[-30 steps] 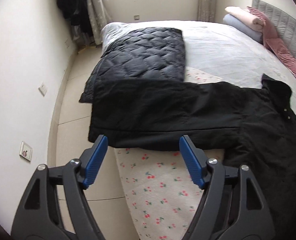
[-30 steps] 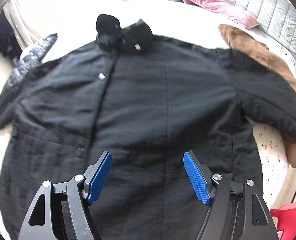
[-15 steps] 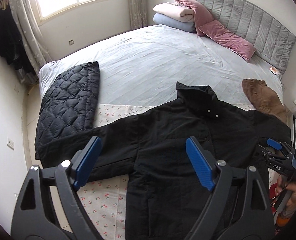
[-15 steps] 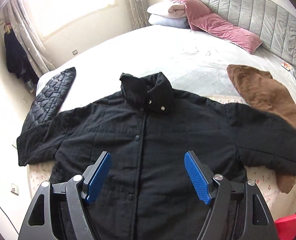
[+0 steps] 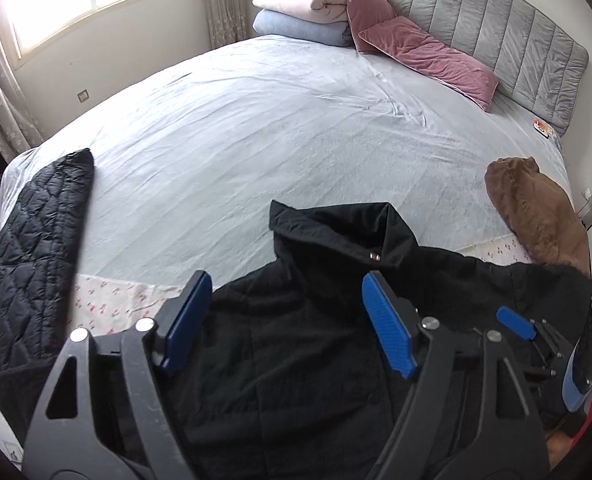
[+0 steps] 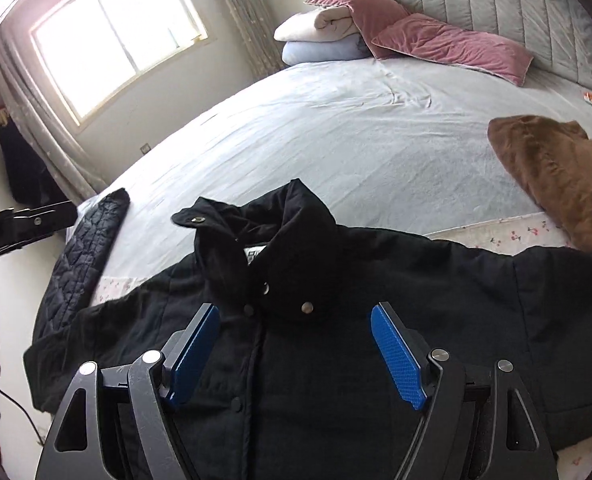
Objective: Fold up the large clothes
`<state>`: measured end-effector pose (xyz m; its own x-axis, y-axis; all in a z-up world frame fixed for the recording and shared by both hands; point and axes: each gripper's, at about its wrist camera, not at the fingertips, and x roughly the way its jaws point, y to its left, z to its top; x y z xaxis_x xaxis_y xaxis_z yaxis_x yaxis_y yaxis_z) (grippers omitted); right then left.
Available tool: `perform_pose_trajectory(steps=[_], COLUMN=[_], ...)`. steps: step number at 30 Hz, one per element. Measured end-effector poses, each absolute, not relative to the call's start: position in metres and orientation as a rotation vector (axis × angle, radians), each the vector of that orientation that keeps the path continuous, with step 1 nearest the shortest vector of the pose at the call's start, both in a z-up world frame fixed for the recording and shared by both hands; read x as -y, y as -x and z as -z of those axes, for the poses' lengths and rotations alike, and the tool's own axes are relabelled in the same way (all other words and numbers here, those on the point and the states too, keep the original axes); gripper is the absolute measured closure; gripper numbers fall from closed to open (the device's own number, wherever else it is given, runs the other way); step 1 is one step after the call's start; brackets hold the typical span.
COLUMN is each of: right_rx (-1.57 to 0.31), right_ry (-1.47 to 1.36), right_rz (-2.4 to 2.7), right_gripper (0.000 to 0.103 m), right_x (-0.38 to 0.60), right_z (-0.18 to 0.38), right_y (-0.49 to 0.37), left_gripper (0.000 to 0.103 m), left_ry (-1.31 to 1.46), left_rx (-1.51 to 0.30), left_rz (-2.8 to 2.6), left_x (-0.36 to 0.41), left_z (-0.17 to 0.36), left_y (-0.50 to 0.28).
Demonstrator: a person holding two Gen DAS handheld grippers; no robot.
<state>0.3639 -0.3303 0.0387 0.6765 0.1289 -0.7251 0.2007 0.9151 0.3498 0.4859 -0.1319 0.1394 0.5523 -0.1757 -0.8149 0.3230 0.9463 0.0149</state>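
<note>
A black buttoned coat (image 5: 296, 344) lies front up across the near edge of the bed, sleeves spread, with its collar (image 6: 283, 240) standing up. My left gripper (image 5: 285, 280) hovers over the coat's chest just below the collar. Its jaws are closing with nothing gripped between them. My right gripper (image 6: 295, 314) hangs open above the snap buttons under the collar, clear of the cloth. One blue pad (image 5: 514, 322) of the right gripper shows at the right edge of the left wrist view. The left gripper's black body (image 6: 27, 220) and a hand appear at the left edge of the right wrist view.
A black quilted jacket (image 5: 35, 248) lies at the bed's left corner and a brown garment (image 5: 536, 208) at the right edge. Pink pillows (image 5: 428, 56) and folded blankets (image 5: 304, 12) sit against the grey headboard (image 5: 496, 20). A pale sheet (image 5: 296, 120) covers the bed.
The left gripper has swept from the coat's left sleeve to its chest, near the right gripper. The right gripper's view has shifted from the coat's body up to the collar.
</note>
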Motion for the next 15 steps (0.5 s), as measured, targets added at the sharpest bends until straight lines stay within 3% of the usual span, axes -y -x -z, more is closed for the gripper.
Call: perform_pose_trajectory(steps=[2,8,9,10,11,15], right_rx=[-0.805,-0.816,-0.82,-0.823,-0.827,-0.837], right_ry=[-0.465,-0.495,-0.492,-0.489,-0.486,-0.461], right_rz=[0.026,0.022,0.022,0.021,0.017,0.012], right_gripper=[0.024,0.025,0.025,0.025,0.025,0.025], right_x=[0.341,0.353,0.352,0.352,0.351,0.345], right_z=[-0.018,0.025,0.027,0.03,0.033,0.037], right_y=[-0.375,-0.393,-0.393,-0.392,-0.391,-0.393], left_gripper=[0.038,0.041,0.046,0.078,0.095,0.094], left_ry=[-0.147,0.046,0.09,0.14,0.187,0.063], left_rx=[-0.965,-1.119,-1.133,-1.138,-1.153,-1.203], left_rz=[0.301,0.356,0.378,0.421,0.483,0.426], left_x=[0.149,0.156,0.149,0.139,0.128,0.082], left_z=[-0.119,-0.057,-0.048,-0.042,-0.034,0.004], left_y=[-0.513,-0.556,-0.555,-0.55,-0.544,-0.514])
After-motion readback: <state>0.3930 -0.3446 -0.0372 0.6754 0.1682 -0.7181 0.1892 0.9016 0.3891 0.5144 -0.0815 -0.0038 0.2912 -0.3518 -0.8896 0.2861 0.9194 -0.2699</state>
